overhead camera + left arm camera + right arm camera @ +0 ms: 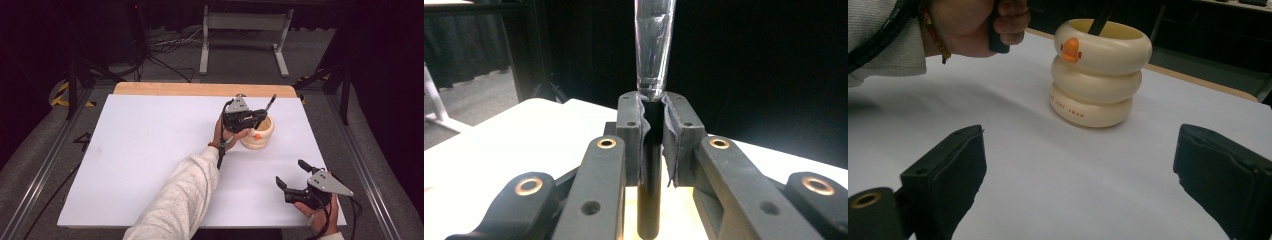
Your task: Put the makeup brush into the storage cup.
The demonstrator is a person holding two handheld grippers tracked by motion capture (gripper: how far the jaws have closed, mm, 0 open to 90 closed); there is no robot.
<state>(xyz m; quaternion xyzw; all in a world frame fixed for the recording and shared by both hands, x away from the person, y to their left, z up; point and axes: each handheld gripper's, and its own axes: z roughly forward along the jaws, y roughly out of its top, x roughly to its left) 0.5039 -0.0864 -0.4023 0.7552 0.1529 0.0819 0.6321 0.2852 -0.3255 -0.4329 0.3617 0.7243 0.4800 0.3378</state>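
While the left gripper [256,120] pinches a brush [655,45] above the cream duck-beaked holder [1100,75], the right gripper [291,174] rests spread apart.

The left arm, in a pale grey sleeve [175,200], reaches up and across from the bottom edge toward the far right of the table. Its hand [225,132] grips the left claw [260,119] from below, with a cord running down past the wrist. In the left gripper view the two black jaws are closed tight, their grey pads [674,150] pressed on a slim dark handle that stands upright between them. The right hand [317,212] rests low at the near right corner, holding the right claw [291,173] level. Its jaws stand wide apart with nothing between them.
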